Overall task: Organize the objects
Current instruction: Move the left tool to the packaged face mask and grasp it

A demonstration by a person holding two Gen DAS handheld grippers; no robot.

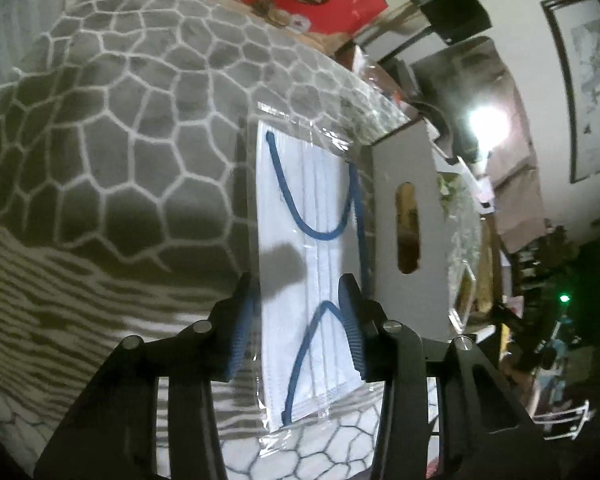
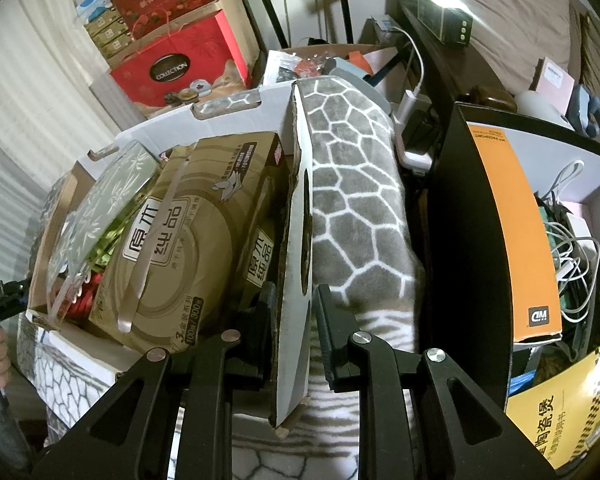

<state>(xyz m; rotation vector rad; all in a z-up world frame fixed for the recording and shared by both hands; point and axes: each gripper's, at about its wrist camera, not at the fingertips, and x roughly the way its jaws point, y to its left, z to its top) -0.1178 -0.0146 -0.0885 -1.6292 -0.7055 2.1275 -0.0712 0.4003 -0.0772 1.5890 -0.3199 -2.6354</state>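
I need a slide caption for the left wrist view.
Left gripper closes around a bagged face mask on the grey patterned blanket.

The blanket (image 1: 120, 128) is soft, matt fleece cloth, and lying on it is a pleated paper-like mask (image 1: 312, 264) sealed in glossy clear plastic film. Beside the blanket, the box wall (image 2: 296, 280) is matt white corrugated cardboard with a raw brown edge.
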